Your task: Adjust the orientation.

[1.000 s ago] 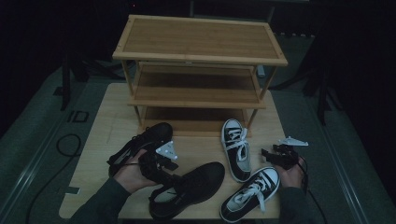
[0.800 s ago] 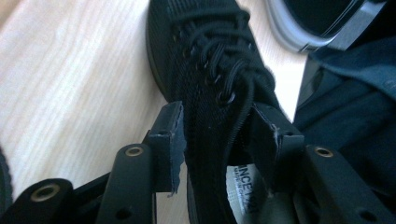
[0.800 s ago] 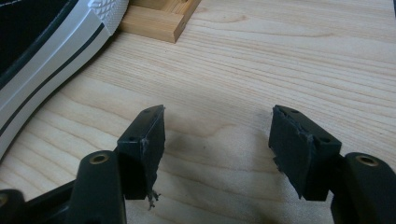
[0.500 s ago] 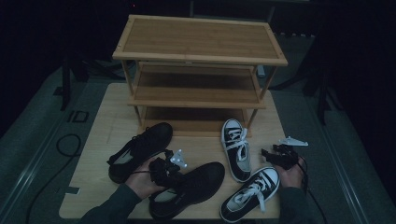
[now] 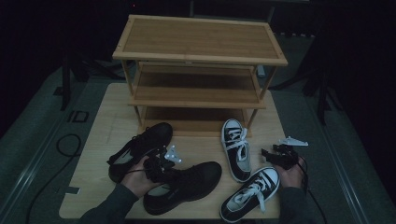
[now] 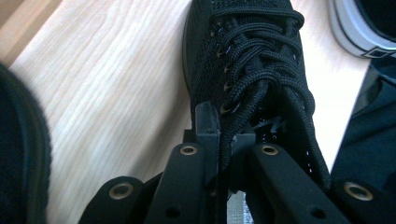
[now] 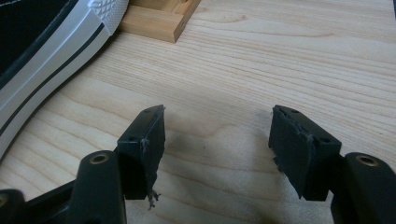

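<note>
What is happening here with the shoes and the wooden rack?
A person works at a table with a gripper in each hand. The left gripper has just been closing and now pinches the collar of a black mesh shoe near the front edge. The right gripper is open over bare wood, holding nothing. A second black shoe and two black-and-white sneakers lie nearby. The three-tier wooden shoe rack behind them has nothing on its shelves.

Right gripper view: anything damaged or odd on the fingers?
Yes. Both pads of the right gripper look chipped along their edges, and a frayed shred hangs from the left finger. The fingers stand open over bare table.
</note>
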`<action>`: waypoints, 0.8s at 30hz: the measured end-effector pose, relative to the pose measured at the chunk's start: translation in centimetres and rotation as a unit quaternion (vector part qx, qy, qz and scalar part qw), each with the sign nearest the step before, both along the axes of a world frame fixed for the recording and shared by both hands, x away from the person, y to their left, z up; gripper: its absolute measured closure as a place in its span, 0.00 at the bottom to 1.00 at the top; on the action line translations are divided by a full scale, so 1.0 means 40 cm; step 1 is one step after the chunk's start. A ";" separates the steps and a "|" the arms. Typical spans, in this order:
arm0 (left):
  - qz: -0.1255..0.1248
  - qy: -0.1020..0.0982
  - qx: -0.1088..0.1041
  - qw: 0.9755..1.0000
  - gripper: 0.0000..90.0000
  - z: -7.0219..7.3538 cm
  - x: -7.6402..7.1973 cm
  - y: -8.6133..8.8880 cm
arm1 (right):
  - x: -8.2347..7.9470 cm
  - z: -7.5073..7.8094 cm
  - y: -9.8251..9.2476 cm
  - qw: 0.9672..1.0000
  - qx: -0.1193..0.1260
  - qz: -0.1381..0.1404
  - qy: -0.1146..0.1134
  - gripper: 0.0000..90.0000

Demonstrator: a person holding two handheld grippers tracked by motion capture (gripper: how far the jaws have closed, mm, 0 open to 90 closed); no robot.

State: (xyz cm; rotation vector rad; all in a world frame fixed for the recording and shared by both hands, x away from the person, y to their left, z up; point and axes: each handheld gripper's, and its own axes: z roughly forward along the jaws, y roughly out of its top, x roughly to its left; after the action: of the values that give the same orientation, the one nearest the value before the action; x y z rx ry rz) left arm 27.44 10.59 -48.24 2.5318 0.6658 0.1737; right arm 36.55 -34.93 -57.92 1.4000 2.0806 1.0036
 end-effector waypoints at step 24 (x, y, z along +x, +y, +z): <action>0.125 -0.009 -0.019 0.992 0.97 0.010 0.028 0.138 | 0.000 0.000 0.000 1.000 0.000 0.000 0.000 0.40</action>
State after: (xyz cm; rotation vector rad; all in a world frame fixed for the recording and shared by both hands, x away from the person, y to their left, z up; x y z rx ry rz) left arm 28.55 16.10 -47.86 2.4015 0.9683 0.2686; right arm 36.55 -34.92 -57.92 1.3997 2.0804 1.0031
